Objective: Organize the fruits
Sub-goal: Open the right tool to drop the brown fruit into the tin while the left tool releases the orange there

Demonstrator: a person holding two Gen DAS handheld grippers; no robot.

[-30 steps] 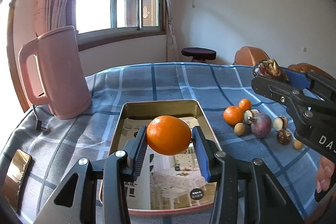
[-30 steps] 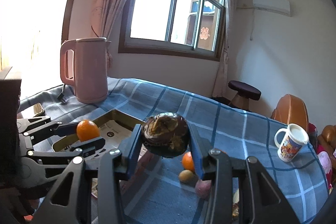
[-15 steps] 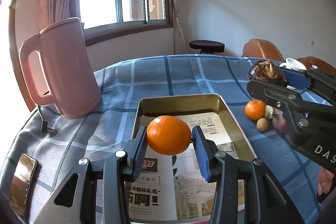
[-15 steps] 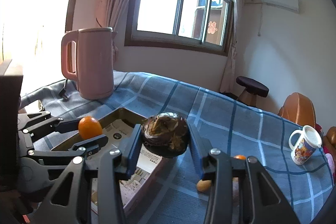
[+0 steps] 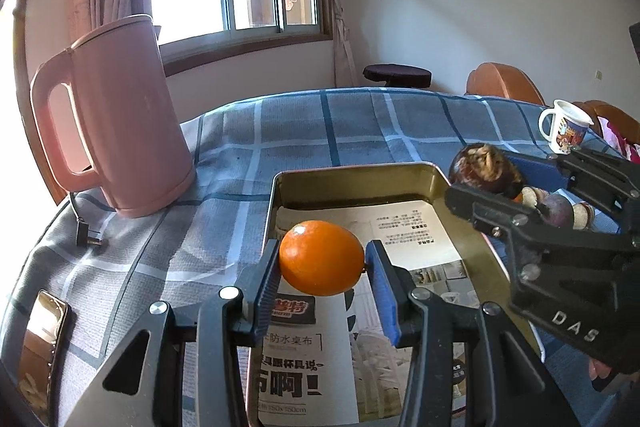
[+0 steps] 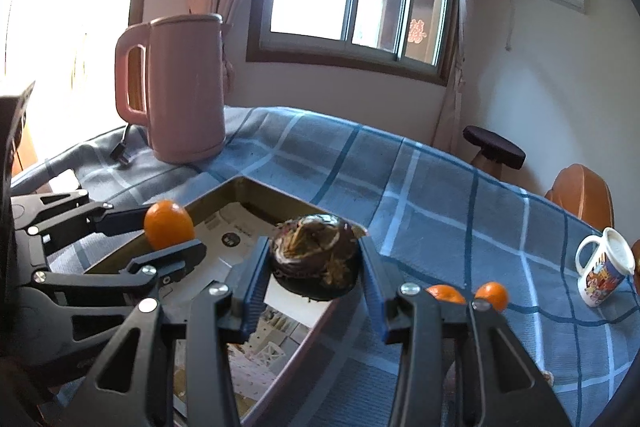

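Note:
My left gripper (image 5: 322,263) is shut on an orange (image 5: 321,257) and holds it above the near left part of a gold metal tray (image 5: 356,175) lined with printed paper. My right gripper (image 6: 314,261) is shut on a dark brown husked fruit (image 6: 314,255) and hangs over the tray's right rim (image 6: 312,339). In the left wrist view the right gripper (image 5: 486,167) shows at the right with that fruit (image 5: 484,167). In the right wrist view the left gripper (image 6: 170,227) shows at the left with the orange (image 6: 168,225).
A pink kettle (image 5: 116,123) with its plug (image 5: 88,237) stands at the tray's left. A phone (image 5: 40,339) lies at the near left edge. A printed mug (image 6: 604,269) stands far right. Two oranges (image 6: 490,295) and other fruits (image 5: 556,209) lie right of the tray.
Both grippers have moved left and forward with their fruits. The right gripper now hangs over the tray's right rim; the loose fruit pile has slid out to the right.

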